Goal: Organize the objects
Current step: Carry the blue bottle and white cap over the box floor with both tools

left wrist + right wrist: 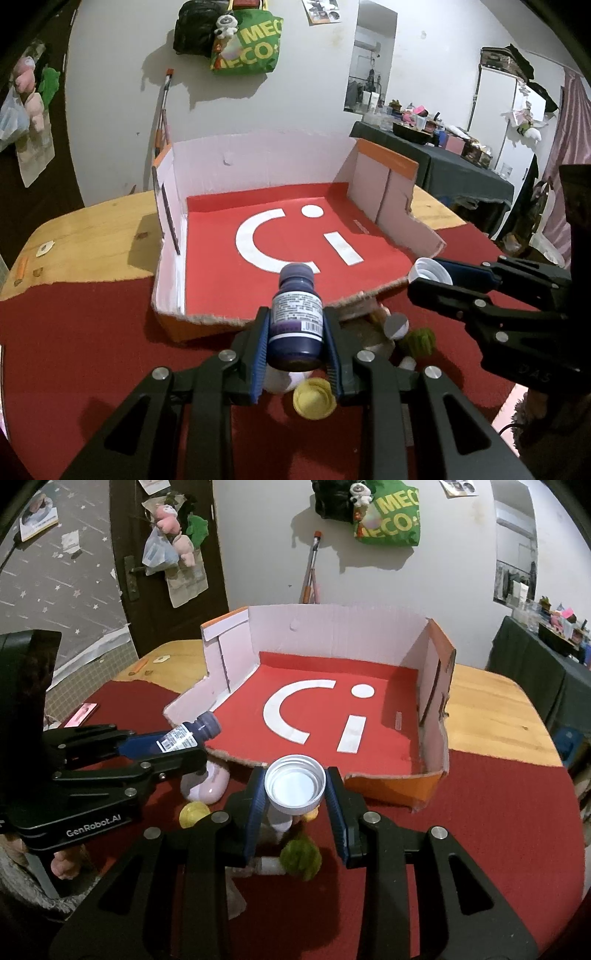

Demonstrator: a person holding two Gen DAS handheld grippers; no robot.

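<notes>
Above near edge of cardboard box (258,236): left hand-held gripper (295,339) clamps purple bottle (295,317) upright, right hand-held gripper (295,794) pinches white cap (295,784), both poised for drop-in; clutter waits on table (92,243).

Bottle label (297,312) print too small to read; wall bag (245,44) lettering cut off

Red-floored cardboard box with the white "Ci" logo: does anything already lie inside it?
No: the box floor shows only its printed logo, while the purple bottle remains clamped in the left gripper.
</notes>
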